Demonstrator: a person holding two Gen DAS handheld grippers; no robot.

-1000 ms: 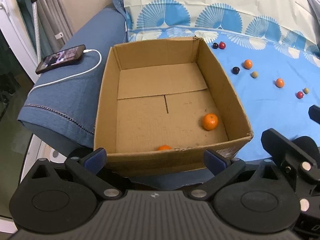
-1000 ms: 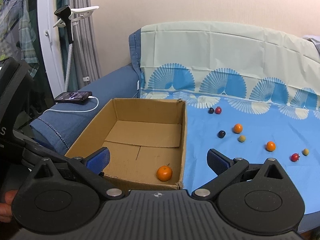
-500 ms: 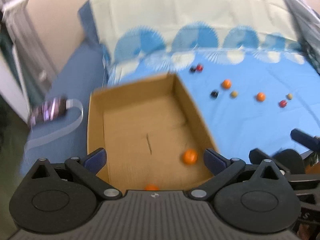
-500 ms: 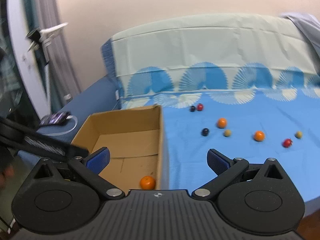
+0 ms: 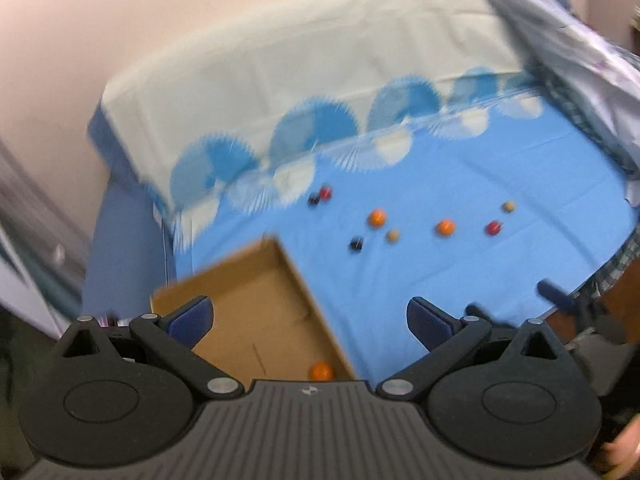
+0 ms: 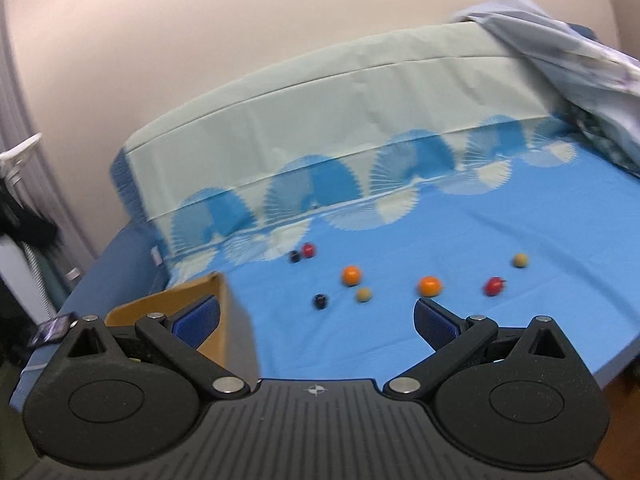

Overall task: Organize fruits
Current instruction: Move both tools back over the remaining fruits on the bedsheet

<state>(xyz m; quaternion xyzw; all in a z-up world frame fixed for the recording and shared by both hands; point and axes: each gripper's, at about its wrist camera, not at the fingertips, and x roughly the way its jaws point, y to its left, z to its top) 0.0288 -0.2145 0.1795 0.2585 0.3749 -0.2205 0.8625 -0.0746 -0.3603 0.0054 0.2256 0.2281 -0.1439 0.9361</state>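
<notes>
Several small fruits lie on the blue sheet: two oranges [image 6: 351, 275] [image 6: 429, 285], a red one [image 6: 493, 286], a dark one [image 6: 320, 301] and tan ones [image 6: 364, 295]. The open cardboard box [image 5: 256, 312] sits at the left, with one orange [image 5: 321, 371] inside by its right wall. My left gripper [image 5: 308, 320] is open and empty above the box's right wall. My right gripper [image 6: 316, 320] is open and empty, short of the fruits; the box corner [image 6: 208, 300] shows at its left.
A pale green cover with blue fan prints [image 6: 340, 128] rises behind the sheet. Crumpled bedding [image 6: 568, 52] lies at the right. The sheet's front edge [image 6: 624, 352] drops off at the right. A phone [image 6: 52, 328] lies far left.
Both grippers have swung right and tilted up, away from the box and towards the loose fruits. The box has slid to the lower left in both views. Both stay open and empty.
</notes>
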